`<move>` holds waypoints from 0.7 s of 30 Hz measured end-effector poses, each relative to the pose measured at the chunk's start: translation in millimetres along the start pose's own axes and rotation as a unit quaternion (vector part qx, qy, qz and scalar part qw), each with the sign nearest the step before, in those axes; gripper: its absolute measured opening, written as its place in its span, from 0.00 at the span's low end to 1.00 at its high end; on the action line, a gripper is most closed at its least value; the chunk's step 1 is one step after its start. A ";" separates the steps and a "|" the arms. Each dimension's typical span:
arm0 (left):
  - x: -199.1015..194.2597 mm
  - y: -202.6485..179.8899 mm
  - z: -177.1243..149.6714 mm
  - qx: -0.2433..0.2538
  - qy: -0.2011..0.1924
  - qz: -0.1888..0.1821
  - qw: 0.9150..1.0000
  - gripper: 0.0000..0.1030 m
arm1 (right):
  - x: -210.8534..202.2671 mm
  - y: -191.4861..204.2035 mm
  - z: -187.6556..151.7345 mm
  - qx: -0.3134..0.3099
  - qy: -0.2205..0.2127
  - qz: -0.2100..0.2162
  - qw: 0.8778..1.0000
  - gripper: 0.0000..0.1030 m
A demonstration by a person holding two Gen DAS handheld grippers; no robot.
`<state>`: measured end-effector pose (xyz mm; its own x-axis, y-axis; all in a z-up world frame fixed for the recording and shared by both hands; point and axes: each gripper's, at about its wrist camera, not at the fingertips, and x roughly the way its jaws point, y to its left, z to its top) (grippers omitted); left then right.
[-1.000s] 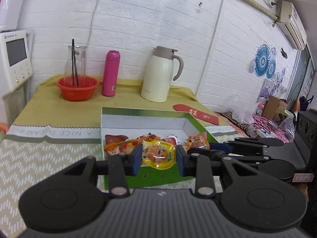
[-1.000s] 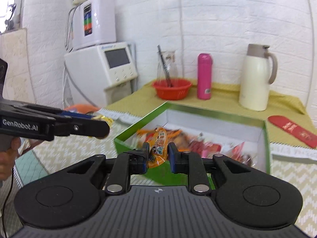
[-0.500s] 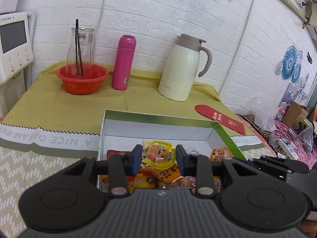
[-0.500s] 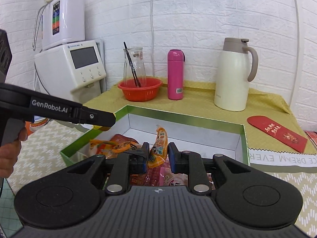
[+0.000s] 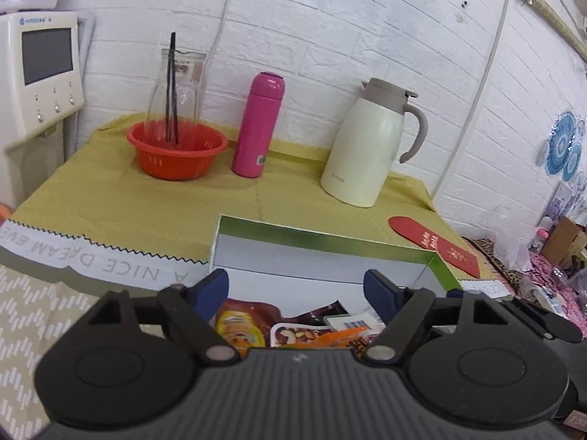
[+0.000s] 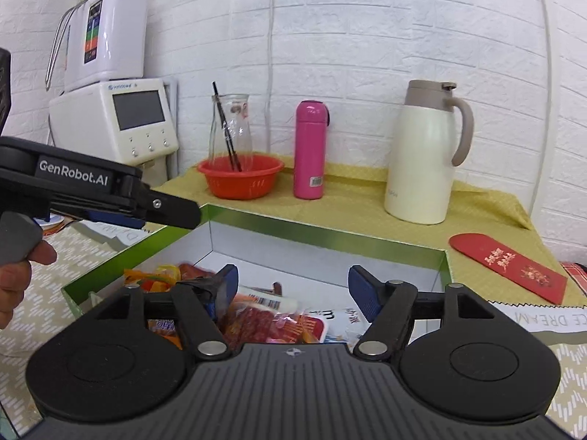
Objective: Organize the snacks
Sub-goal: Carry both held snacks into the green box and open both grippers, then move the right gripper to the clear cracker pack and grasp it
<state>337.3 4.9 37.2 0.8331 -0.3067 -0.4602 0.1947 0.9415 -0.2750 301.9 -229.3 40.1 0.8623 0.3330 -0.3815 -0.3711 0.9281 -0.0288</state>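
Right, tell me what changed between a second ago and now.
Both grippers moved in over the green box and let go of their snack packets. The left gripper dropped its yellow packet, the right gripper its orange one; the jaws of both are opening with nothing between them. The snacks lie in the box. The red bowl, pink bottle and white jug stayed put.

Right gripper [image 6: 291,286], jaws opening and empty, hung above snack packets [image 6: 271,317] inside the green-rimmed box [image 6: 323,233]; left gripper [image 6: 176,212] stood beside it
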 end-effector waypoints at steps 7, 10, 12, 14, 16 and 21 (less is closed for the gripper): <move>-14.4 -3.8 -1.9 0.016 -0.016 0.043 0.999 1.00 | -8.9 -2.3 3.4 0.009 -0.001 -0.005 1.000 1.00; -25.7 -4.3 -1.8 0.016 -0.020 0.043 0.999 1.00 | -17.1 1.5 5.0 0.006 -0.004 -0.006 1.000 1.00; -33.8 -4.9 -2.1 0.017 -0.023 0.043 0.999 1.00 | -23.5 4.0 7.0 0.005 -0.008 -0.005 1.000 1.00; -43.7 -6.0 -2.9 0.020 -0.029 0.043 0.998 1.00 | -32.1 7.2 9.9 0.004 -0.014 -0.005 1.000 1.00; -53.7 -7.5 -3.6 0.023 -0.034 0.043 0.998 1.00 | -40.8 10.9 13.2 0.001 -0.017 -0.004 1.000 1.00; -79.8 -12.9 -7.1 0.036 -0.044 0.048 0.997 1.00 | -64.5 21.6 21.6 -0.007 -0.024 -0.004 1.000 1.00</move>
<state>264.6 16.2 71.5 0.8910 -0.2049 -0.4052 0.1466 0.9744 -0.1706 245.7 -227.2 84.0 0.8812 0.3331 -0.3356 -0.3681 0.9287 -0.0447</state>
